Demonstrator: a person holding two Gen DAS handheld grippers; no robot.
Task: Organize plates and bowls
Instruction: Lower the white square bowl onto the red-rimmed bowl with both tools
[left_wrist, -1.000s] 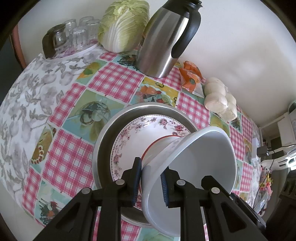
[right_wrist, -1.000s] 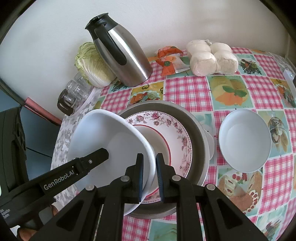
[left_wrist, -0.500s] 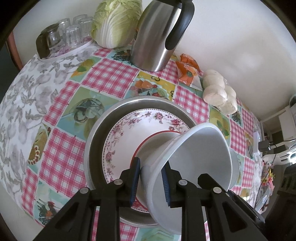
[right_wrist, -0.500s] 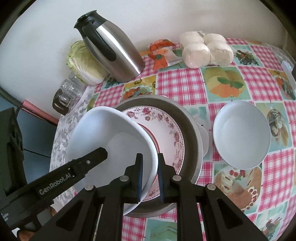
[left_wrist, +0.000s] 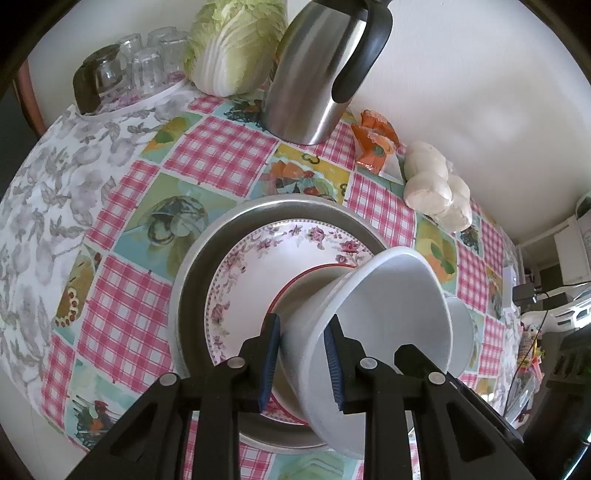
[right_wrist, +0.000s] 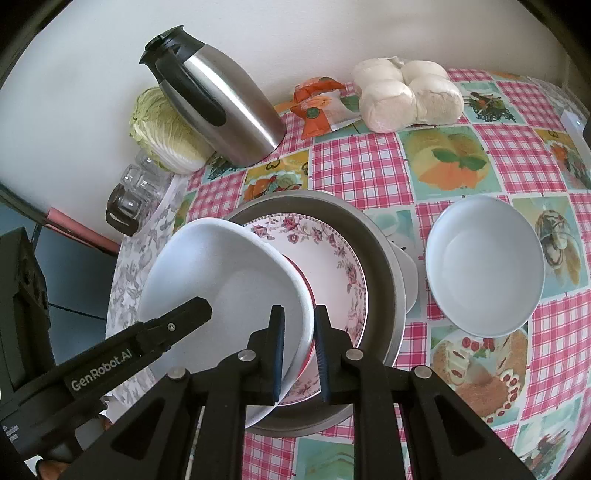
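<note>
A white bowl leans tilted over a red-rimmed plate, which lies on a floral plate inside a metal pan. My left gripper straddles the bowl's wall, one pad outside and one inside; its jaws are opening, with the pads still against the wall. One of its fingers shows in the right wrist view, lying across the bowl's inside. My right gripper is shut on the opposite rim. A second white bowl stands upright to the right of the pan.
Along the wall stand a steel thermos jug, a cabbage, several upturned glasses, an orange packet and a bag of white buns. The checked tablecloth covers the table.
The bowl stays tilted between both grippers over the plates. The left jaws stand a touch wider than before. The views have shifted only slightly.
</note>
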